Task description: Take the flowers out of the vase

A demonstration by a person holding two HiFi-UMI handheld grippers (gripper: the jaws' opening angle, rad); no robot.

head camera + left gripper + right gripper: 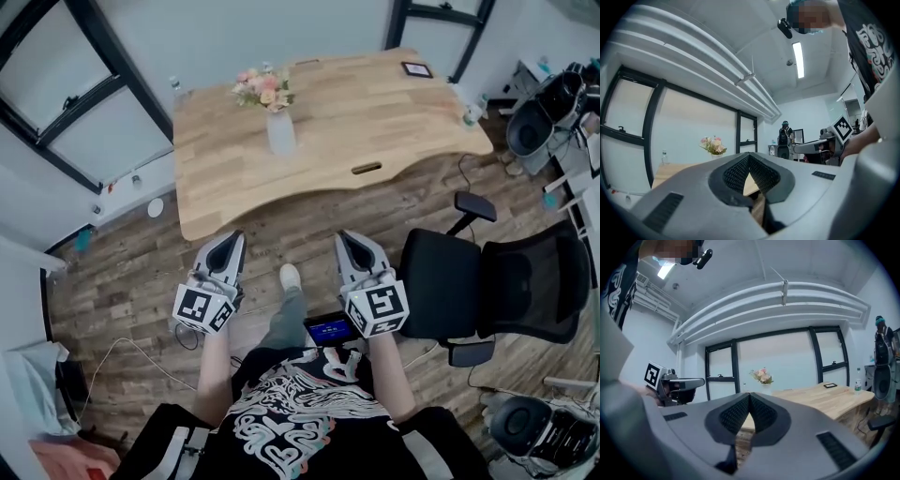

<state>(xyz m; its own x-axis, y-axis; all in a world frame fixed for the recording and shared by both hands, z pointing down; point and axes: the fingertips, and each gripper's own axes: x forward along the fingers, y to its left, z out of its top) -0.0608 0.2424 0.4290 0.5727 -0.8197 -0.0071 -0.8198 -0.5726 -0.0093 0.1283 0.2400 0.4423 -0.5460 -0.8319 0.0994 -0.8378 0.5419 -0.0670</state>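
Step in hand: approach, no contact yet. The person stands on the wooden floor [141, 272], well short of the surface [394, 122].

Left tongs [233, 238]: pointed level toward the surface, tips pressed together, nothing between them; the left gripper view shows only a sliver of surface through the notch behind the tips.

Flowers [263, 89]: a small pink and cream bunch in a pale vase [280, 133], which stands upright toward the left half of the surface, well apart from both tongs. Long axis vertical: stems run down into the vase mouth, heads spread at the top. Both gripper views show the bunch far off, above the tips.

Right tongs [346, 238]: same reading, fully closed and empty, aimed at the surface.

Office chair [497, 281]: right of the right tongs, clear of the path.

Next move, as judged: walk in, part one pair of tongs, close on the stems just above the rim, possibly steady the vase with the other pair, then draw straight up along the axis so that the vase does not tip
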